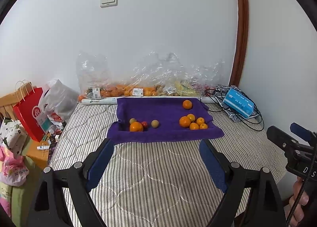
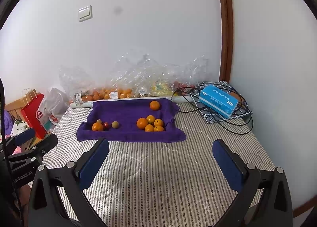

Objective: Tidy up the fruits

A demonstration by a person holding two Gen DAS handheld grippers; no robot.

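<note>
A purple towel [image 1: 164, 134] [image 2: 128, 135] lies on the striped bed. On its right sits a cluster of several oranges [image 1: 193, 122] [image 2: 150, 123]. A lone orange [image 1: 187, 104] [image 2: 154, 105] lies at the back. On the left lie an orange [image 1: 136, 126] [image 2: 97, 126], a small red fruit [image 1: 144, 124] [image 2: 106, 124] and two greenish-brown fruits [image 1: 155, 123] [image 2: 115, 124]. My left gripper [image 1: 156, 147] is open and empty, short of the towel's front edge. My right gripper [image 2: 160, 146] is open and empty, also short of the towel.
Clear plastic bags of fruit [image 1: 138, 88] [image 2: 122, 90] line the white wall. A blue tissue box [image 1: 238, 104] [image 2: 218, 103] with black cables lies at the back right. A red paper bag [image 1: 29, 112] and clutter stand off the bed's left edge.
</note>
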